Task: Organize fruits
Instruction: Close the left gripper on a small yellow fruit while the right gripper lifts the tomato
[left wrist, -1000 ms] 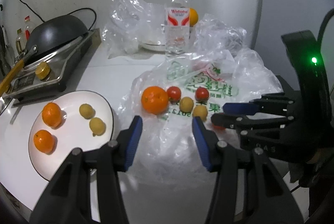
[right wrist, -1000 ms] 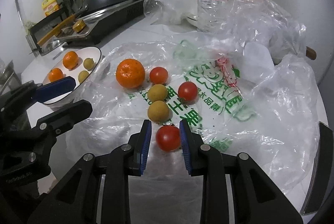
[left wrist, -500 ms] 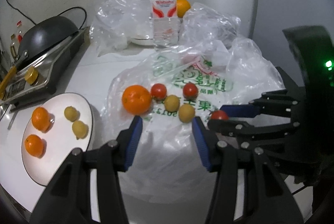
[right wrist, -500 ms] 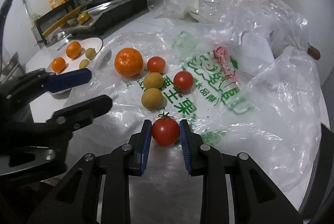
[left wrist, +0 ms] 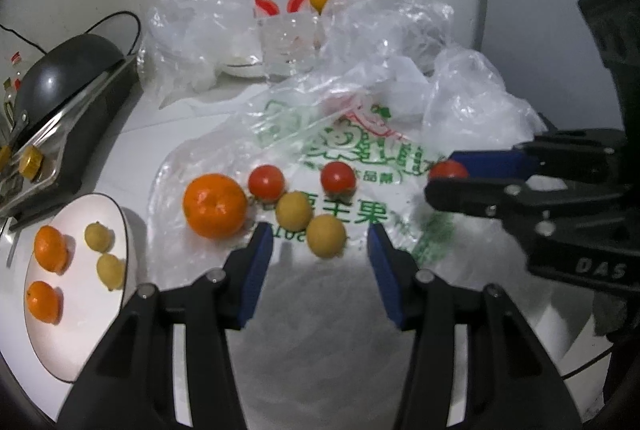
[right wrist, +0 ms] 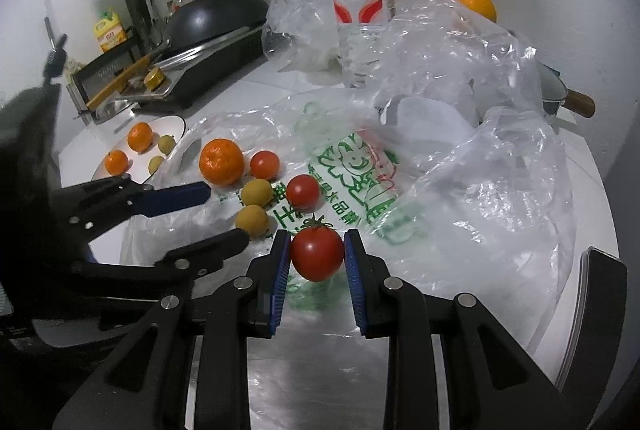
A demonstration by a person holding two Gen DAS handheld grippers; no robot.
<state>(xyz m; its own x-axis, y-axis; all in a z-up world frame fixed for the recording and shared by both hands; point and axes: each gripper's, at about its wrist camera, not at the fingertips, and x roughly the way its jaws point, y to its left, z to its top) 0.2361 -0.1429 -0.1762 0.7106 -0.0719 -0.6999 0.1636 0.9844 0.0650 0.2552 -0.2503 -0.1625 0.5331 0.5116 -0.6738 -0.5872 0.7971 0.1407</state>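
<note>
Right now right gripper (right wrist: 316,256) pinching tomato (right wrist: 317,253) between blue pads, fruit hanging clear of printed bag (right wrist: 352,165). Left gripper (left wrist: 320,250) gaping partway, nothing between jaws, pointing at nearest yellow fruit (left wrist: 326,236).

Progress, judging roughly: partly done. Plate (left wrist: 96,314) carrying 2 oranges, 2 yellow fruits. Lying on bag: 1 big orange (left wrist: 215,205), 2 tomatoes, 2 yellow fruits.

Views differing: right wrist view showing tomato's stem and pan handle (right wrist: 578,103) at far right; left wrist view showing whole plate close.

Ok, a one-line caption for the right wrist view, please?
Right claw shut on a tomato above the printed plastic bag, left claw open beside it.
</note>
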